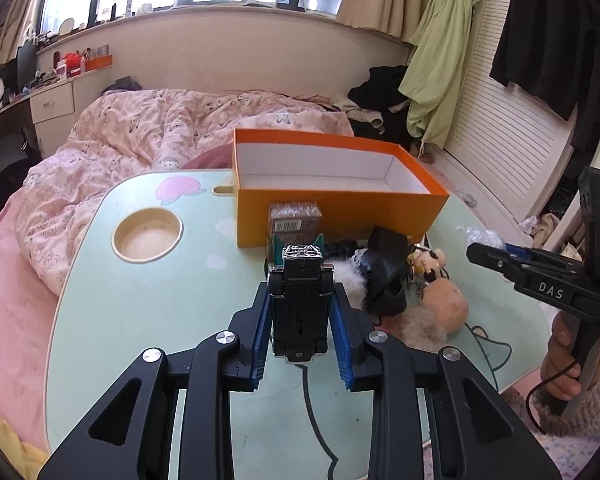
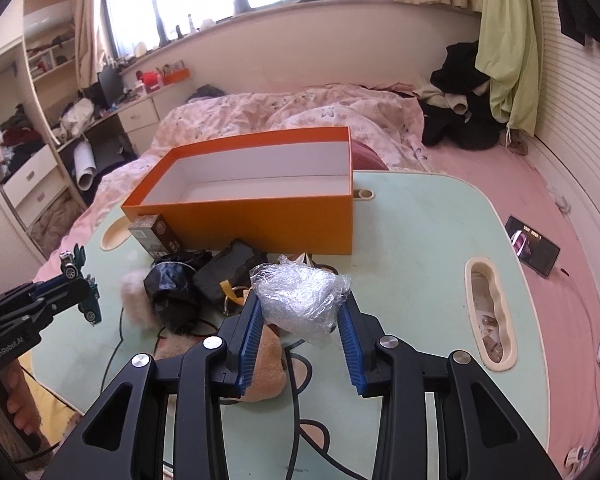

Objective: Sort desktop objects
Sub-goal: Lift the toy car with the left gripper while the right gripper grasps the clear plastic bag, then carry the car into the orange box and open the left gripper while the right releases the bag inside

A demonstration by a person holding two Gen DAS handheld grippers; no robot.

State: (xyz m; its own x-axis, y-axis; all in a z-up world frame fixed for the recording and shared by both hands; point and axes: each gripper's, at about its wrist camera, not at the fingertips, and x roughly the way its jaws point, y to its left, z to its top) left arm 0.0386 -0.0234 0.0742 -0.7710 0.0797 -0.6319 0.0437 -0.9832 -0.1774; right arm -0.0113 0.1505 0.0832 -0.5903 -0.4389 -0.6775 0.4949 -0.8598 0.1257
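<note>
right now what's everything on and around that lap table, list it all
orange box: 1, orange outside, white inside, open, nothing seen in it, far side of table
lap table: 1, mint green, on the bed
toy car: 1, dark with chrome trim, underside up, held in left gripper
bubble wrap wad: 1, clear, held in right gripper
small carton: 1, brown, against box front
black pouch: 1, in front of box
plush pile: tan, white and black, count unclear, table middle
phone: 1, black, screen lit, on pink sheet
duvet: 1, pink print, behind table
left gripper: black, blue pads
right gripper: black, blue pads
</note>
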